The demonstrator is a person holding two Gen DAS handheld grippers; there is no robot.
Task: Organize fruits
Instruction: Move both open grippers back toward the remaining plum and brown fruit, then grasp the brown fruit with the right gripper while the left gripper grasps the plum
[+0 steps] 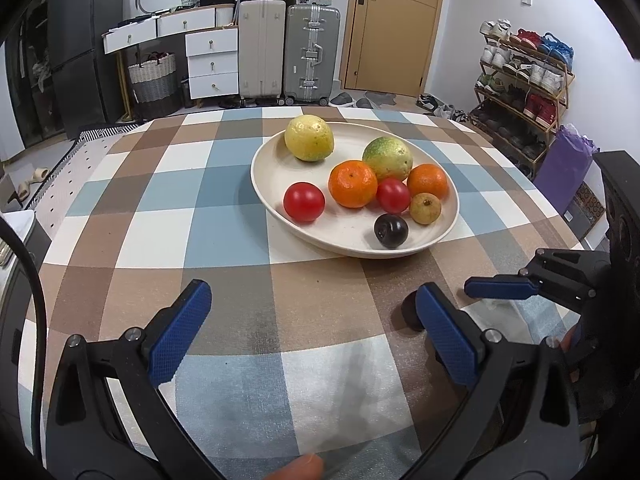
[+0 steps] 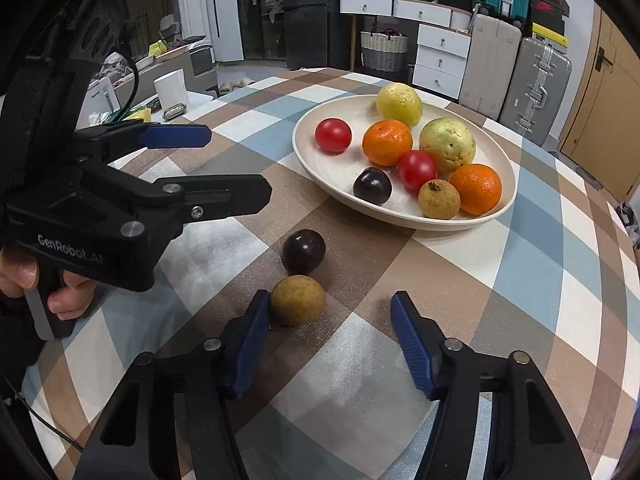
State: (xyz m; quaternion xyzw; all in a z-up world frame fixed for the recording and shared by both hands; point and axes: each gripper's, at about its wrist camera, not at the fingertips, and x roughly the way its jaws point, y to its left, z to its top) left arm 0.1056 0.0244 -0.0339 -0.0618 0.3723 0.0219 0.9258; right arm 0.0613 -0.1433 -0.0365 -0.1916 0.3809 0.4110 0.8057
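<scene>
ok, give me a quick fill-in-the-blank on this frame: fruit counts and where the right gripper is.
1. The plate holds ___ red tomatoes.
2. Off the plate, on the tablecloth, lie ___ fruits.
3. The brown fruit touches one pad of the ___ gripper.
4. Just beyond the brown fruit lies a dark ___.

Missing words: two; two; right; plum

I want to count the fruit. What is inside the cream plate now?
The plate holds two guavas, two oranges, two tomatoes, one dark plum and one small brown fruit. Anything lying behind these fruits would be hidden.
</scene>
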